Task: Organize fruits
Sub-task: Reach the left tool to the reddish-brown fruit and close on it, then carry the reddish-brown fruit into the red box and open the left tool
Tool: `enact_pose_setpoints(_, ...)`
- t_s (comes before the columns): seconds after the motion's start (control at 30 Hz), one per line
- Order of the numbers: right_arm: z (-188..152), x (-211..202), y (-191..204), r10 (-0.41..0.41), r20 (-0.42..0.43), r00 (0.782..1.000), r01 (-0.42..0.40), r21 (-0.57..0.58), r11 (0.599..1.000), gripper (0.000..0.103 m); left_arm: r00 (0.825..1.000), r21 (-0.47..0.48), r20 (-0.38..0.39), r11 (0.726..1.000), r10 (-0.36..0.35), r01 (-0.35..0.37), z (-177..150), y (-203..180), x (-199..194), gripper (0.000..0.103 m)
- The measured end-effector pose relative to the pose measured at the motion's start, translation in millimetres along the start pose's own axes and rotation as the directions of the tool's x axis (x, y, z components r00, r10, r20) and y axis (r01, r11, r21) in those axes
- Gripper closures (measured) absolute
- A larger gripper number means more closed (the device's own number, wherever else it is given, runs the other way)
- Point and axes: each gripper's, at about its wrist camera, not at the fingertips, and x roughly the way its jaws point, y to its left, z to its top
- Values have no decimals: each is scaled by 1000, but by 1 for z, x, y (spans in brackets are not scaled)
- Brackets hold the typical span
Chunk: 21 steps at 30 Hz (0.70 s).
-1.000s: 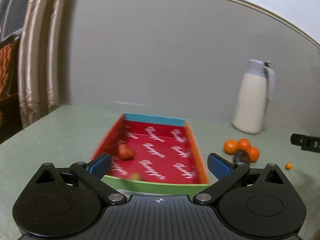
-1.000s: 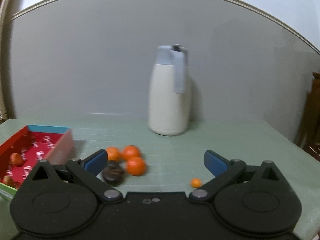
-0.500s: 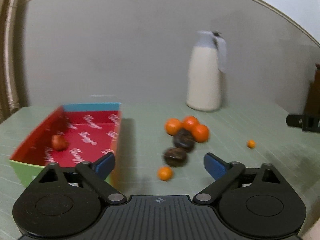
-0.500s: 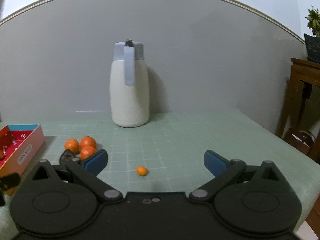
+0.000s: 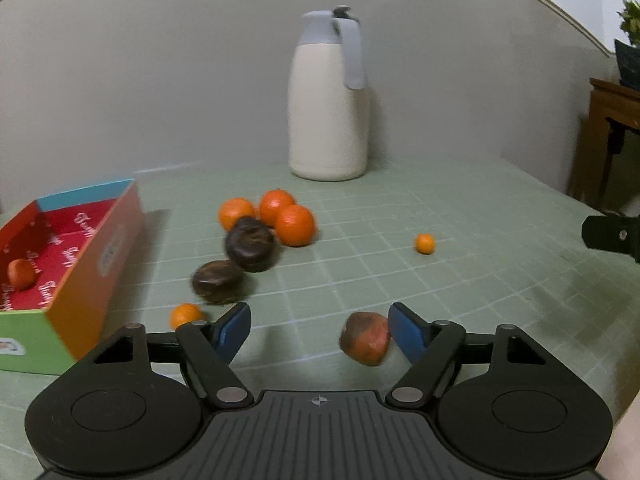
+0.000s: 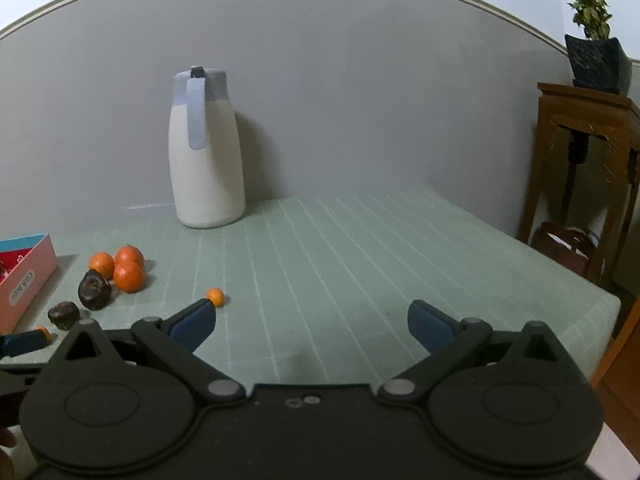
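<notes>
My left gripper [image 5: 320, 332] hovers low over the green table, its jaws closing. A reddish-brown fruit [image 5: 366, 338] lies between them, close to the right pad [image 5: 404, 334]; the left pad is well clear of it. Ahead lie three oranges [image 5: 294, 224], two dark wrinkled fruits [image 5: 250, 244] and two tiny orange fruits [image 5: 186, 316] [image 5: 425, 243]. The red box [image 5: 80, 280] at the left holds one reddish fruit [image 5: 22, 274]. My right gripper [image 6: 316, 320] stands open over bare table with nothing between its fingers; a tiny orange fruit [image 6: 216, 296] sits by its left fingertip.
A white jug [image 5: 328, 100] with a grey-blue lid stands at the back by the wall. In the right wrist view the table's edge [image 6: 600, 304] is near on the right, with a wooden stand [image 6: 580, 152] and potted plant beyond.
Both views have swung right, away from the red box toward the loose fruit. The left jaws have narrowed, and the reddish-brown fruit now lies between them.
</notes>
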Motion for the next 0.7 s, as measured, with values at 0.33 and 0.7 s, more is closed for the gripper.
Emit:
enact_pose_setpoints(0.33,-1,0,-12,-11,-7,1000,11,37,999,0,998,30,-54,998,-44,46,-12,-23,6,59)
enact_pose_setpoints(0.7,0,3,-7,-12,-13,1000,12,28,1000,0,998,14,-21,998,-61,61,-5,-13,0,73)
